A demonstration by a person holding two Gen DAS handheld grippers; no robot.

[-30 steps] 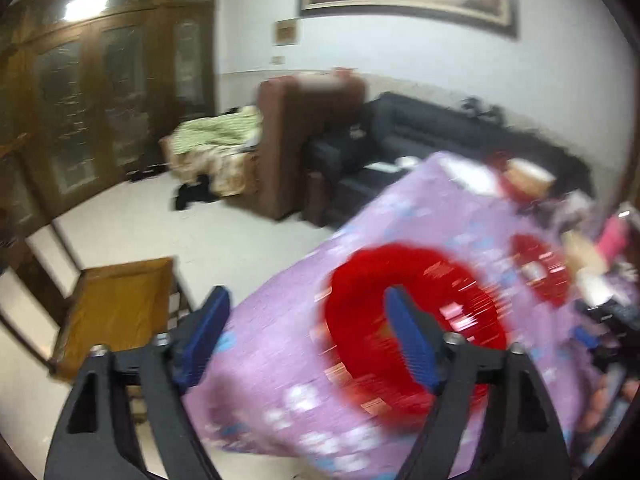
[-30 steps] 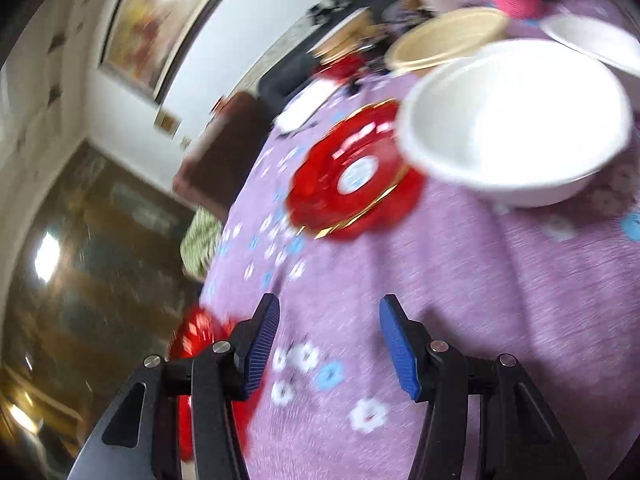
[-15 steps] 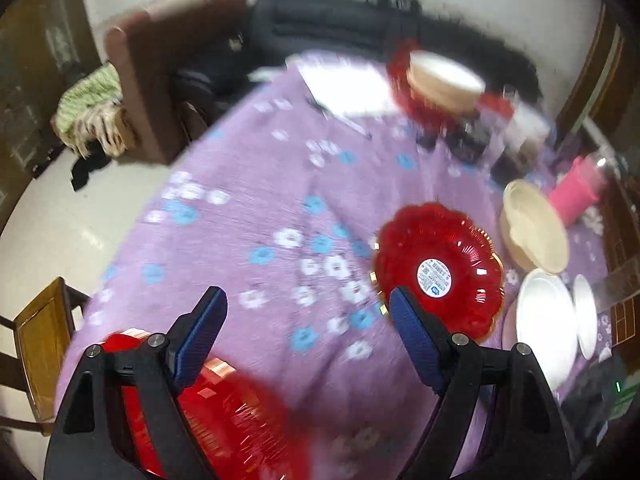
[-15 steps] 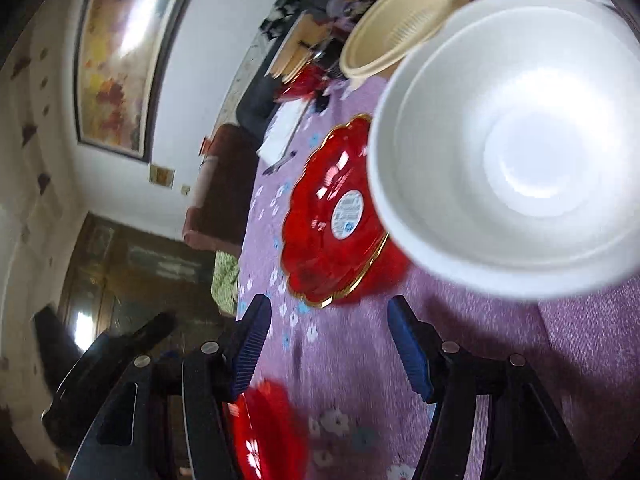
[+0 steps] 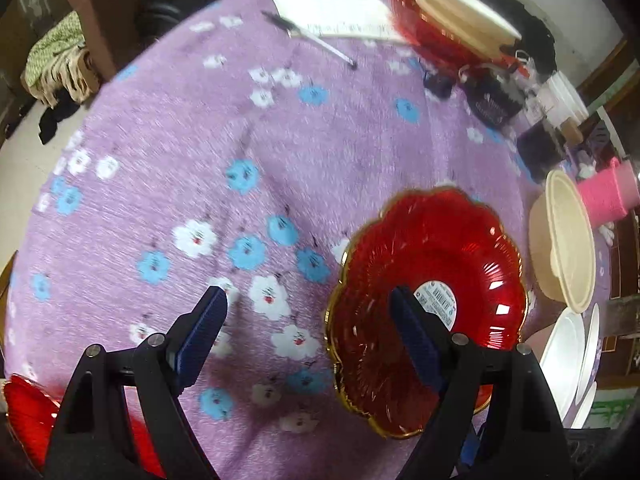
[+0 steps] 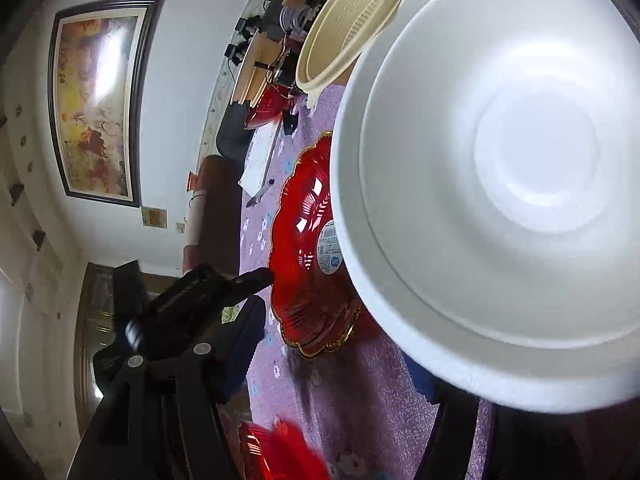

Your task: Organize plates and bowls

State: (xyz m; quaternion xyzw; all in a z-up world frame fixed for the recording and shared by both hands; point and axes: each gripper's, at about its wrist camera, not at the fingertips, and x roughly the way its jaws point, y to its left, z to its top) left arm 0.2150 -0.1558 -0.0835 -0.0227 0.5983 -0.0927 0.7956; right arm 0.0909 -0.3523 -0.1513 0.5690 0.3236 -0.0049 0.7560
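Note:
A red scalloped plate with a gold rim point(image 5: 432, 280) lies on the purple flowered tablecloth point(image 5: 240, 140). My left gripper point(image 5: 308, 332) is open just above the cloth, its right finger over the plate's near edge. A second red plate point(image 5: 24, 416) lies at the near left edge. In the right wrist view a large white bowl point(image 6: 500, 200) fills the frame, overlapping the red plate point(image 6: 304, 272). My right gripper point(image 6: 340, 360) is open, its right finger mostly hidden under the bowl's rim. The left gripper point(image 6: 200, 292) shows there too.
A cream bowl point(image 5: 560, 248), white bowls point(image 5: 576, 352) and a pink cup point(image 5: 604, 196) stand at the right. Stacked cream plates on a red dish point(image 5: 452, 28), paper and a pen point(image 5: 320, 44) lie at the far side. A sofa chair point(image 5: 100, 20) stands beyond the table.
My left gripper moved forward over the table toward the gold-rimmed red plate. My right gripper closed in on the white bowl, which now fills its view.

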